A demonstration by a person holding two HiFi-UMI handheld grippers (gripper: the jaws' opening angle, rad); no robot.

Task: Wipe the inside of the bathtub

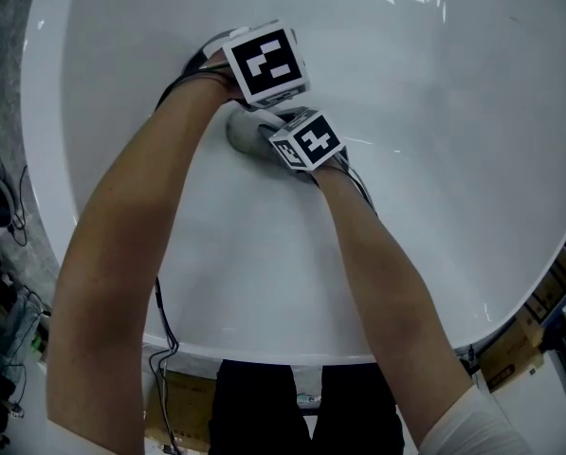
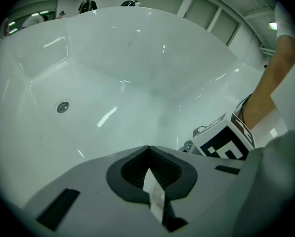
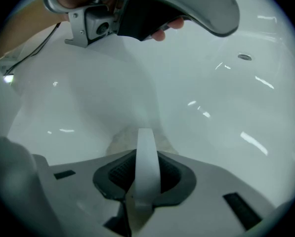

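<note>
Inside the bathtub [image 1: 434,254], a white cloth strip [image 3: 146,147] is clamped by the right gripper [image 3: 145,177], a thin tag [image 2: 154,194] by the left gripper [image 2: 149,169]. Limp fabric is likely best gripped bunched

The bathtub [image 1: 510,254] floor lies bare toward its right and near rims, free to pass. Near the far-left wall the left gripper [image 2: 148,169] and right gripper [image 3: 145,177] crowd together, with a cloth [image 3: 118,141] beneath.
</note>
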